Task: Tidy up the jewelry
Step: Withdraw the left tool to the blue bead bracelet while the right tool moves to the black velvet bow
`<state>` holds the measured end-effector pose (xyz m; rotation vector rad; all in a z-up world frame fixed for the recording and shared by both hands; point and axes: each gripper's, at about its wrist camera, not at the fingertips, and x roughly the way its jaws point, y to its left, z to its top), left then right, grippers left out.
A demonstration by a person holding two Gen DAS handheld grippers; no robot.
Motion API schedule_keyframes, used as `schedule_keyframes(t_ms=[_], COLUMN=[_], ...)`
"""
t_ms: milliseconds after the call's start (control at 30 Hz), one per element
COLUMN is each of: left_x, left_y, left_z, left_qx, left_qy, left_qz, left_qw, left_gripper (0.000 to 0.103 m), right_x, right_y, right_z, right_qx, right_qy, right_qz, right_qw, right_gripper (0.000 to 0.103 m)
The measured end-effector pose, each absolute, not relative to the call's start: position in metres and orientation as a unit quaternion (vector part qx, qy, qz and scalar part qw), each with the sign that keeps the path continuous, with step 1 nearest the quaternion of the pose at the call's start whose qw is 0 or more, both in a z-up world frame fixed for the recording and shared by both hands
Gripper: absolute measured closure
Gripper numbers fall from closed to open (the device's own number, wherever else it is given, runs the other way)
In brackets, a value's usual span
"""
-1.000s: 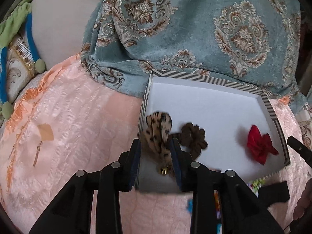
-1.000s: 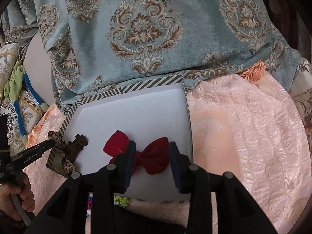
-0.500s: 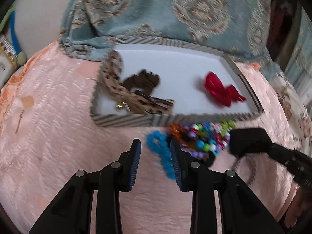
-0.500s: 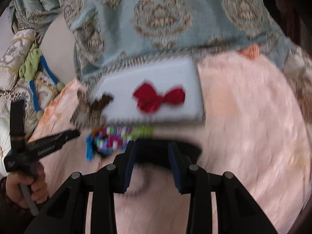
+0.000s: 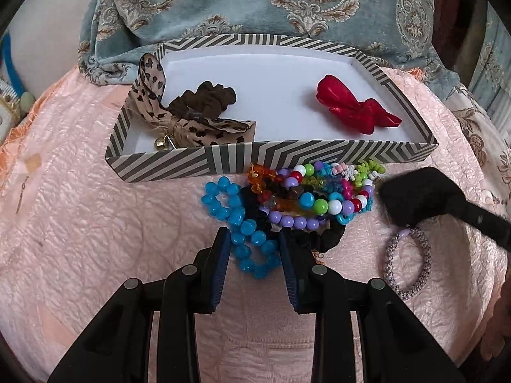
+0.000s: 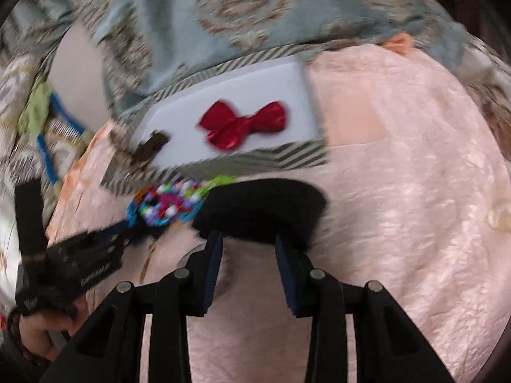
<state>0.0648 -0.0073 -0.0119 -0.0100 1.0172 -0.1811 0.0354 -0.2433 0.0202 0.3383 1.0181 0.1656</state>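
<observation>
1. The striped tray [image 5: 319, 154] is already holding a leopard-print bow [image 5: 166, 118], a brown scrunchie [image 5: 204, 97] and a red bow [image 5: 354, 111].
2. Just in front of the tray, a blue bead bracelet [image 5: 242, 223], a tangle of multicolored bracelets [image 5: 319, 191], a black scrunchie [image 5: 322, 237] and a lilac beaded bracelet [image 5: 408, 261] are waiting.
3. The left gripper [image 5: 254, 245] is hanging open around the blue bracelet.
4. The right gripper [image 6: 247, 249] is standing open and empty beside a black fuzzy item [image 6: 262, 210].
5. A peach quilted bedspread [image 5: 95, 239] is lying under the tray, with a teal damask cushion [image 5: 255, 0] behind.
</observation>
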Motion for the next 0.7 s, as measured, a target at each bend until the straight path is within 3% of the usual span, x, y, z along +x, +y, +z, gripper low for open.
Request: schedule_keyframes(t_ms=[67,133,600,667,700], left_x=[0.064,0.059,0.038,0.039,0.04], left_y=[-0.005,0.0,0.041,0.045,0.046], left_z=[-0.011,-0.009,0.001,0.0,-0.001], left_qx=[-0.012,-0.017,-0.067,-0.073,-0.073], left_qy=[0.487,0.484,0.47,0.472,0.472], left_qz=[-0.088,-0.087,-0.073,-0.066,-0.065], left_qw=[0.869,0.87,0.877,0.876,0.876], left_gripper=[0.101,0.103,0.103,0.103,0.103], right_x=[0.037,0.042,0.036,0.041,0.045], right_y=[-0.255,-0.264,-0.287,-0.291,-0.291], right_z=[0.018,0.012,0.03,0.03,0.028], right_qx=[0.186,0.209,0.257,0.241,0.238], right_qy=[0.479,0.479,0.428,0.426,0.431], right_qz=[0.06,0.051,0.038,0.019,0.013], right_qw=[0.856,0.851,0.866,0.872,0.871], right_gripper=[0.068,0.067,0.067,0.057,0.047])
